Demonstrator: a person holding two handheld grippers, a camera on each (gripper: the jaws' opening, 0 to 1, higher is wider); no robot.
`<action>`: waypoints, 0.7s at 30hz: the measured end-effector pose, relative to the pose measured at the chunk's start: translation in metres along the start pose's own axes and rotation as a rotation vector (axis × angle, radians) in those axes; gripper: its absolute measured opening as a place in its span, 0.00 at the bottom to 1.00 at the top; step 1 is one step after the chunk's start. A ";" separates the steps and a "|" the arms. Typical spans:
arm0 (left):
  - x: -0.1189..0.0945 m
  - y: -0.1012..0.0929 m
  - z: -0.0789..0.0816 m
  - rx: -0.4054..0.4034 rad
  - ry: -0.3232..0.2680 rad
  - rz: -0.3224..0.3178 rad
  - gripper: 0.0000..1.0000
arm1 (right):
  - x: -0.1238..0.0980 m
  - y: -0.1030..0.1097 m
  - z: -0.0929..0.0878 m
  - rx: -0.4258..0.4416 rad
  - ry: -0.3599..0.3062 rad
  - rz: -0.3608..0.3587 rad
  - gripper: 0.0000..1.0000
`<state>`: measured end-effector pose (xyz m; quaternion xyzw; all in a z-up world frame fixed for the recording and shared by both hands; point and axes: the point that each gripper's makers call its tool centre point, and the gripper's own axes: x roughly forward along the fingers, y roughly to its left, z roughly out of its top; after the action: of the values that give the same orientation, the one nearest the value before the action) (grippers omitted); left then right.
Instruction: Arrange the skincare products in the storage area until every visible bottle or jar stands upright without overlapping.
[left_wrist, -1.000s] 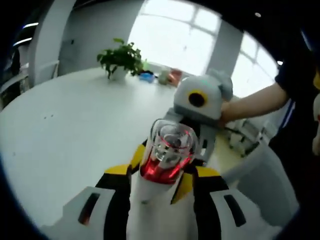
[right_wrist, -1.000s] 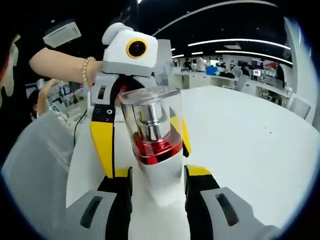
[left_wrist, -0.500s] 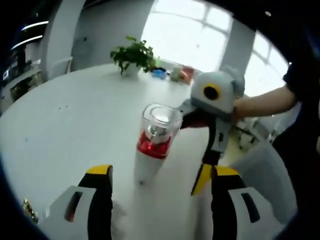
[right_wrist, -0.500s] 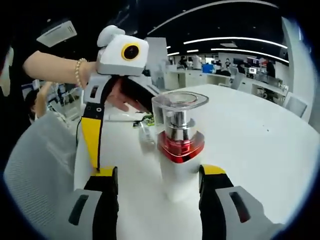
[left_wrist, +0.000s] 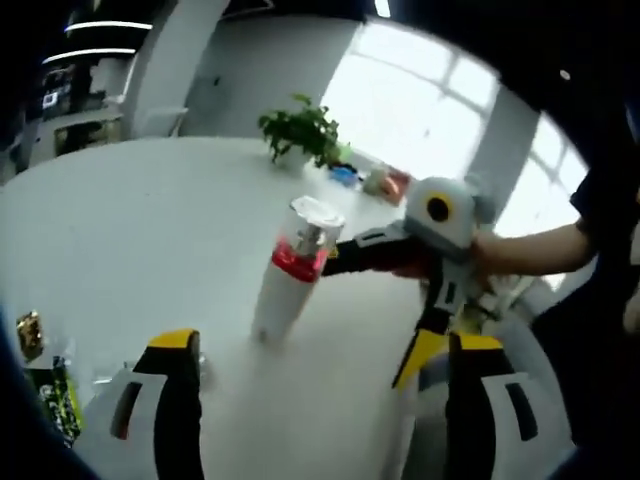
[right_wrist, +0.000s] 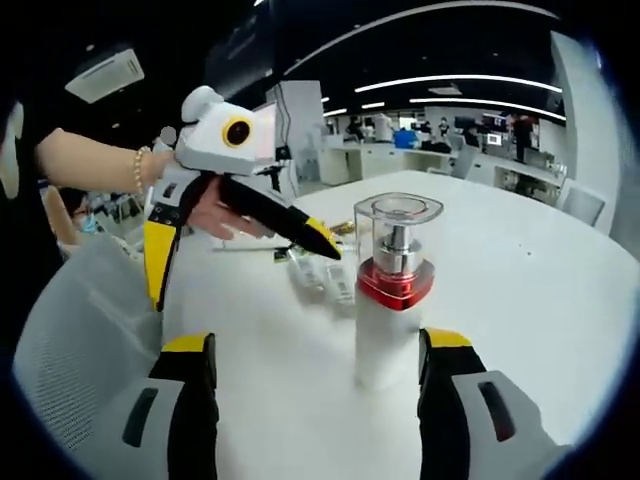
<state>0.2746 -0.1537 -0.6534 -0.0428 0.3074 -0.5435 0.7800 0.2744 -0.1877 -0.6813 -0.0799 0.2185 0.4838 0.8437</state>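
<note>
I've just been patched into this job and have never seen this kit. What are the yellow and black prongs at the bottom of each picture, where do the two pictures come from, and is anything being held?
There is no robot arm here. A person holds a pair of tongs in each hand, and a fisheye camera rides on each pair, looking forward along its prongs. So the left gripper view shows the left tongs at the bottom, and the right gripper view shows the right tongs. Each camera also catches the other pair, held in the person's hand, at the side.

On the white table stands one pump bottle with a white body, a red collar and a clear cap. It is upright. Both tongs are open and touch nothing, so nothing is held. A few small packets lie behind the bottle, too small to identify. A potted plant sits at the table's far edge.
</note>
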 end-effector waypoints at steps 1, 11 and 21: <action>-0.003 -0.003 -0.001 -0.011 -0.016 0.003 0.99 | -0.001 0.001 -0.001 0.000 0.003 -0.002 0.83; -0.034 -0.009 -0.024 -0.114 -0.056 0.046 0.99 | -0.005 0.024 -0.012 0.021 0.014 0.001 0.82; -0.071 0.005 -0.047 -0.197 -0.120 0.160 0.99 | -0.013 0.044 -0.016 0.045 0.017 -0.023 0.92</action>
<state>0.2382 -0.0773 -0.6631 -0.1269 0.3147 -0.4433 0.8297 0.2269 -0.1811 -0.6867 -0.0676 0.2353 0.4683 0.8490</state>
